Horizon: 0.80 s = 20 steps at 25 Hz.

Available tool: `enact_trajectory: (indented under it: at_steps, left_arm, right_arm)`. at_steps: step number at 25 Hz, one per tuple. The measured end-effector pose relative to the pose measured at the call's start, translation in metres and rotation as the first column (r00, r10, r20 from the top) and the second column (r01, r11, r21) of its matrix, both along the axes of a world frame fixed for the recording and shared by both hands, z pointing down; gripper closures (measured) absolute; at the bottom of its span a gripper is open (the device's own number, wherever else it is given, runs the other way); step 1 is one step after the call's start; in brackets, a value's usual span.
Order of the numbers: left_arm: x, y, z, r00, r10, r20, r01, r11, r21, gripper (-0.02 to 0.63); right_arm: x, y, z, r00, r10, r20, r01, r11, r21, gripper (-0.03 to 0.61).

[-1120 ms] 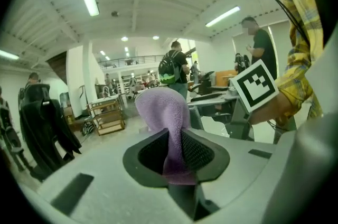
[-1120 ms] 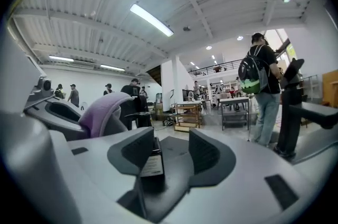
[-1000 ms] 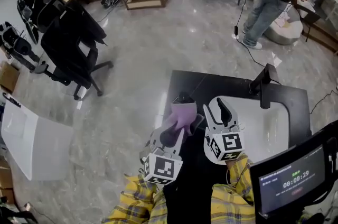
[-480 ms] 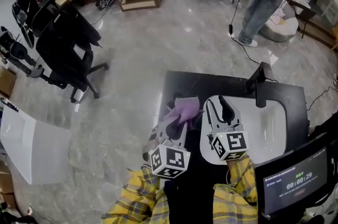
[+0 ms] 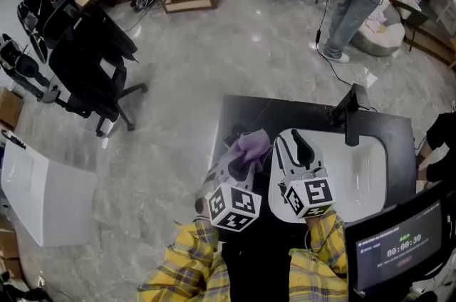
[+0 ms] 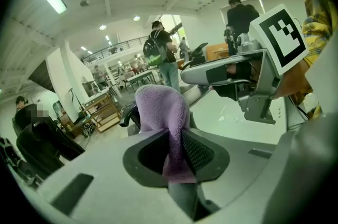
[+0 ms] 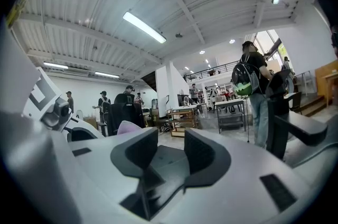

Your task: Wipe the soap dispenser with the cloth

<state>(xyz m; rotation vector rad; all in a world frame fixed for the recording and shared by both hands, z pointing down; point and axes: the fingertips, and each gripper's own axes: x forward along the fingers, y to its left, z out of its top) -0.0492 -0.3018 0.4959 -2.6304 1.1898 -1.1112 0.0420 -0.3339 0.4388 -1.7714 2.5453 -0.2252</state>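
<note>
Left claw [image 6: 177, 146] is clamped on the purple cloth [image 6: 161, 106], which is bunched up over the tips. The soap dispenser [image 6: 125, 114] is seen as a black pump head just beyond the left claw's tips, behind the cloth and mostly hidden, so contact cannot be told. Right claw [image 7: 171, 157] is held just right of the left claw. Its jaws are apart and have just been closing, with nothing between them. A white sink [image 5: 363, 176] is set in the black surface [image 5: 246, 112] below the right claw, with the black faucet [image 5: 350, 115] ahead of it.
</note>
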Motion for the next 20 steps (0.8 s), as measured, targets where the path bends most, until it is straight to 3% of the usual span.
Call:
enact_trajectory:
  at_steps: [20]
  left_arm:
    - [0.007, -0.001, 0.014, 1.0, 0.004, 0.013, -0.004, 0.998, -0.057, 0.552]
  right_arm:
    - [-0.015, 0.009, 0.002, 0.997, -0.072, 0.001, 0.072, 0.997, -0.007, 0.449]
